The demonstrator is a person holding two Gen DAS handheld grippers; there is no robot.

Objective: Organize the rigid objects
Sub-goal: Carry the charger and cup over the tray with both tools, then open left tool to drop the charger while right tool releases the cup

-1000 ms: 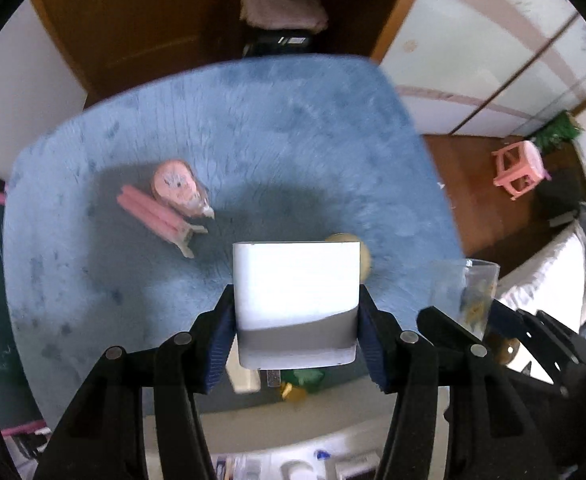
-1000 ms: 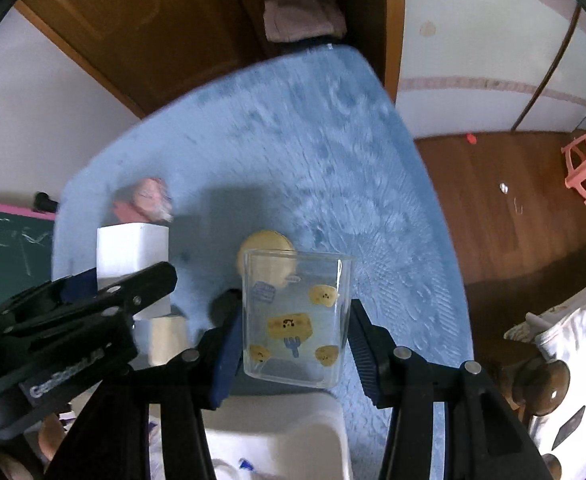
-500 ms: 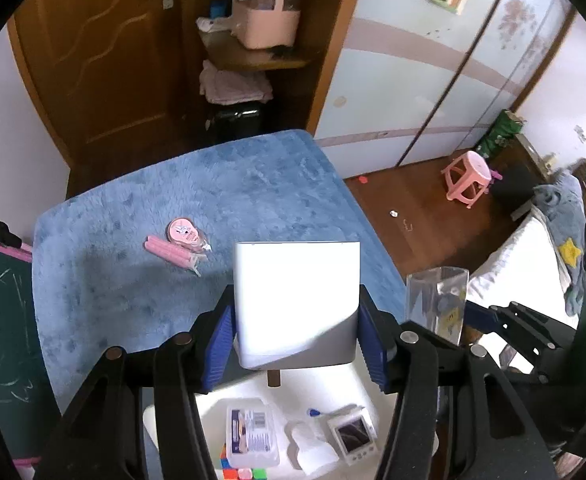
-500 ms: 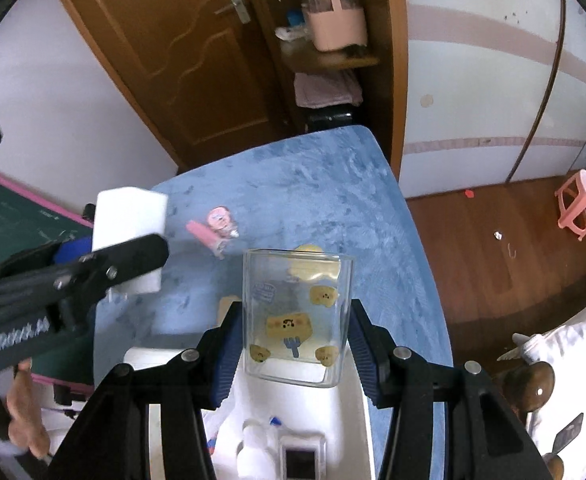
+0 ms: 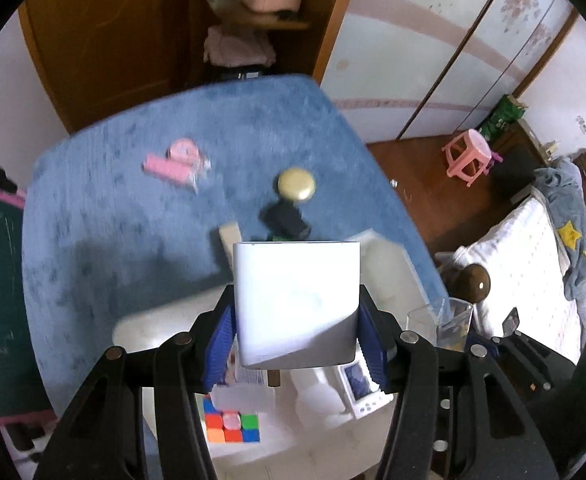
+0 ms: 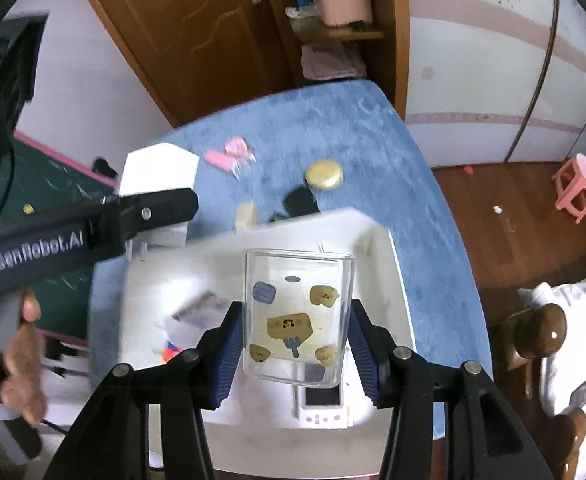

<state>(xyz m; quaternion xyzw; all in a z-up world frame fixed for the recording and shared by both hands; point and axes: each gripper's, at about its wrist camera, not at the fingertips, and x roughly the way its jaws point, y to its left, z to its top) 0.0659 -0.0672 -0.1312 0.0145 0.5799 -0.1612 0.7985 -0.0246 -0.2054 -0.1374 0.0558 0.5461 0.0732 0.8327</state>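
Left gripper (image 5: 297,316) clamps white box (image 5: 296,300); right gripper (image 6: 297,332) clamps clear cup (image 6: 295,316). Both poised over white bin (image 6: 397,280) beneath jaws, likely for dropping in.

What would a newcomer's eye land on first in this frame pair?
The two held containers: a white square cup clamped in the left gripper and a clear cup with cartoon stickers clamped in the right gripper, both above a white bin on the blue table cover. In the bin, a Rubik's cube gives the brightest colour, beside a small white handheld game.
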